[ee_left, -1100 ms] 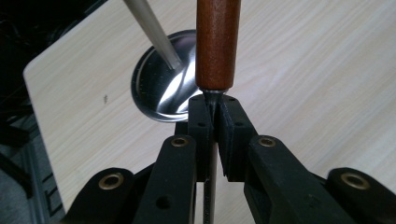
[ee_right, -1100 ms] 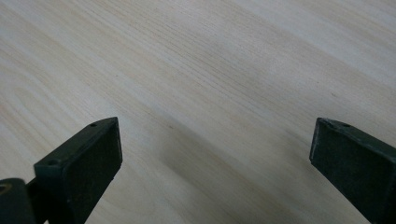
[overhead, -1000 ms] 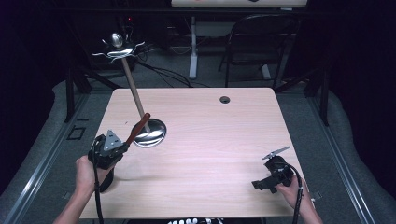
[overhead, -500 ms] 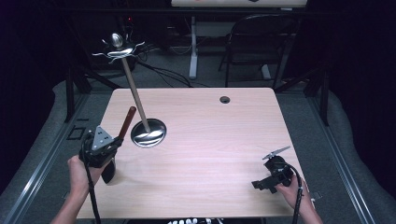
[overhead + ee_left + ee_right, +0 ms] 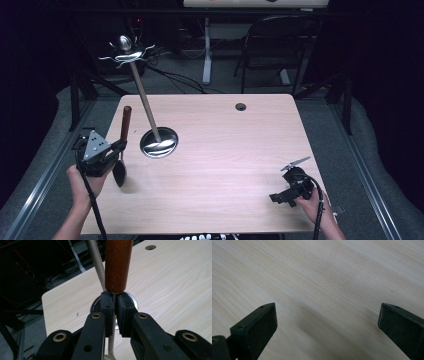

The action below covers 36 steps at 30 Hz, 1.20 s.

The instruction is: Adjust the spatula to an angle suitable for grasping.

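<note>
Upright, spoon (image 5: 121,150) neck pinched between left tongs (image 5: 113,312)

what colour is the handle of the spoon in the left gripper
Reddish-brown wood, on the spoon's handle; clearest in the left gripper view.

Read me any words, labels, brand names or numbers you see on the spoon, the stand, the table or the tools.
None: no readable text on the spoon, the stand, the table, the left tool or the right tool.
</note>
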Motion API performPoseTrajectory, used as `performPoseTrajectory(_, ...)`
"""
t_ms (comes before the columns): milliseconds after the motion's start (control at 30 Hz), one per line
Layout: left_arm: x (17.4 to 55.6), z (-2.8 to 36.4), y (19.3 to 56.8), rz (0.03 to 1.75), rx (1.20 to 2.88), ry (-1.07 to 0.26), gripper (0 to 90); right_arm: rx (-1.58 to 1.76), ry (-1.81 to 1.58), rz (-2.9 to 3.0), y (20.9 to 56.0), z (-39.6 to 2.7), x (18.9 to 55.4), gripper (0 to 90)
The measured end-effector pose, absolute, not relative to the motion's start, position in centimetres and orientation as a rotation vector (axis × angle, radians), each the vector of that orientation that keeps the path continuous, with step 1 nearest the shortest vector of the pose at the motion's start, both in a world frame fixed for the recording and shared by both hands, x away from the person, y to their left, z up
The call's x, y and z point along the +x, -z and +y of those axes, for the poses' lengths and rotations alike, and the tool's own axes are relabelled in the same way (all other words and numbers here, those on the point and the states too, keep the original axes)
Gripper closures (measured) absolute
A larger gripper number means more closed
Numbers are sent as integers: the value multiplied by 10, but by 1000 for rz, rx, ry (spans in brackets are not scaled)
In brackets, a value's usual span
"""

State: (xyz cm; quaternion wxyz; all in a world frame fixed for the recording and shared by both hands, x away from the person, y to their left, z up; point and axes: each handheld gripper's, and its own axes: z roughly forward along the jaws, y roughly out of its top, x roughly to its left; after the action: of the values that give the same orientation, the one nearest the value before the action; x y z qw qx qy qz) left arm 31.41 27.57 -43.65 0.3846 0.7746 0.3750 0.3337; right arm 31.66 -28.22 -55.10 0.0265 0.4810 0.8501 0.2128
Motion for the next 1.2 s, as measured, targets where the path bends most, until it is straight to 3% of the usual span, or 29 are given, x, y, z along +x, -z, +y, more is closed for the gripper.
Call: performPoseTrajectory(1200,328,280,412,1045,1769,-936,847,1481,-623,2627,552,-281,319,21)
